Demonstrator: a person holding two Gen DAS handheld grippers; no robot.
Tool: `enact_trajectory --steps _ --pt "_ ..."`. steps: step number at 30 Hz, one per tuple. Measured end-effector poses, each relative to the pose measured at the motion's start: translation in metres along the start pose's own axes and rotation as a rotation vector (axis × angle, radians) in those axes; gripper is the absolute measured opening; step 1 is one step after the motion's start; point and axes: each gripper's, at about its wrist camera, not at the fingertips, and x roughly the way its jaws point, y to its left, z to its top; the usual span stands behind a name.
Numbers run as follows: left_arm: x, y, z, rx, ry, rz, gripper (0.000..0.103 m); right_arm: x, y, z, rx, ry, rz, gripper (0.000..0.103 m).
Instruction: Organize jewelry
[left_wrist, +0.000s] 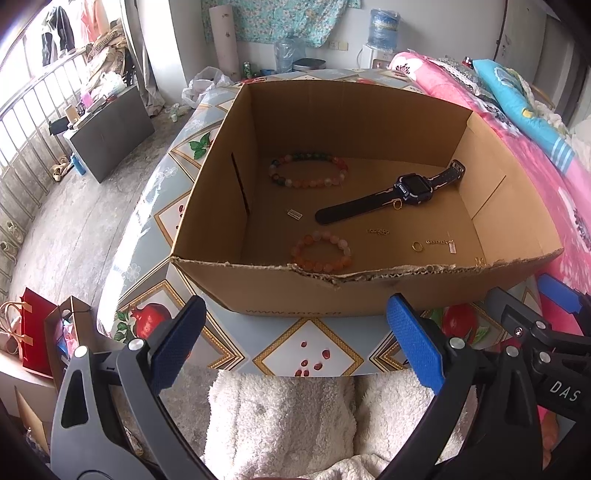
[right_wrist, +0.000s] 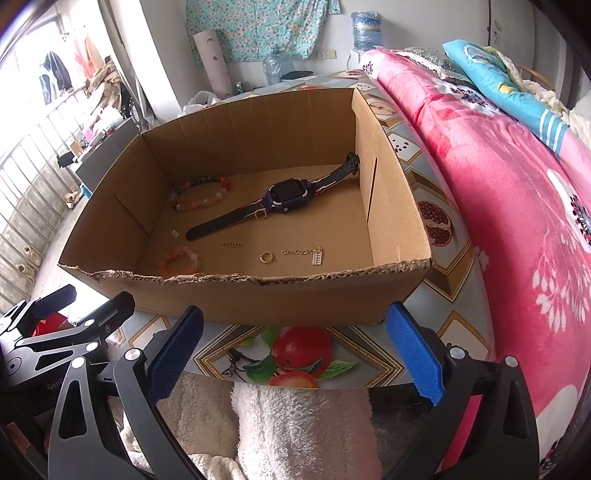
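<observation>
Both hand-held grippers, left (left_wrist: 295, 343) and right (right_wrist: 295, 347), gape empty before the box (right_wrist: 295, 295); the watch (right_wrist: 284, 199) lies diagonally ahead, nearer the right.

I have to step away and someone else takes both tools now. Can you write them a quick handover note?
Left tool: open, holding nothing, short of the box's near wall.
Right tool: open, holding nothing, beside the left one.
Cardboard box on the patterned table: watch lies across the middle, multicolour bead bracelet at back left, pink bead bracelet at front left, gold ring and chain with tag near the front, a second ring by the watch.
Done: nothing visibly sorted.
Left: all pieces, loose in the box.
</observation>
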Motion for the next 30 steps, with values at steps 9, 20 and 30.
enact_trajectory --steps 9,20,30 --pt "0.0017 -0.0008 0.0002 0.002 0.007 -0.006 0.095 0.0041 0.0018 -0.0011 -0.010 0.010 -0.009 0.096" --pt "0.0048 -0.0017 -0.0006 0.005 0.016 -0.005 0.095 0.0055 0.0012 -0.0002 -0.008 0.013 -0.018 0.096" --pt "0.0057 -0.0012 -0.0013 0.005 0.017 -0.005 0.095 0.0054 0.0015 -0.0003 -0.007 0.014 -0.017 0.096"
